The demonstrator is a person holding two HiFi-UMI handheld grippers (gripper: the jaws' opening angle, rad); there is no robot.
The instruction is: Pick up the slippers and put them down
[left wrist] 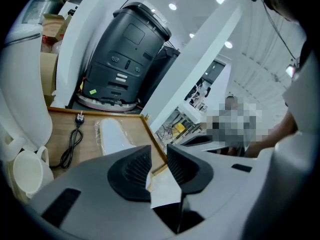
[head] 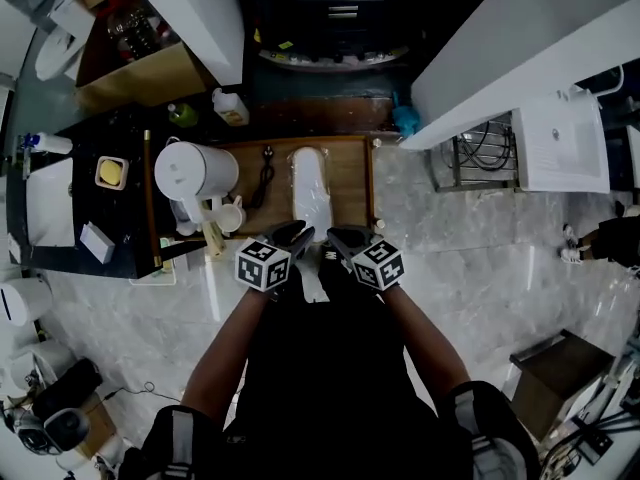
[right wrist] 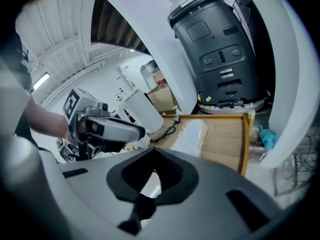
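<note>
One white slipper (head: 310, 188) in clear wrap lies lengthwise on the wooden tray (head: 355, 183), and nothing touches it. It shows again ahead of the jaws in the left gripper view (left wrist: 116, 136) and in the right gripper view (right wrist: 192, 134). Both grippers hang side by side above the tray's near edge, short of the slipper. My left gripper (head: 298, 236) (left wrist: 159, 164) has its jaws a narrow gap apart; only the tray edge and pale floor show through the gap. The jaws of my right gripper (head: 338, 238) (right wrist: 155, 165) meet at the tips with nothing between them.
A white kettle (head: 190, 173), cups (head: 228, 216) and a black power cord (head: 265, 173) fill the tray's left part. A dark machine (left wrist: 127, 54) stands behind the tray between two white counters. A wire rack (head: 480, 148) and a blue cloth (head: 405, 120) lie to the right.
</note>
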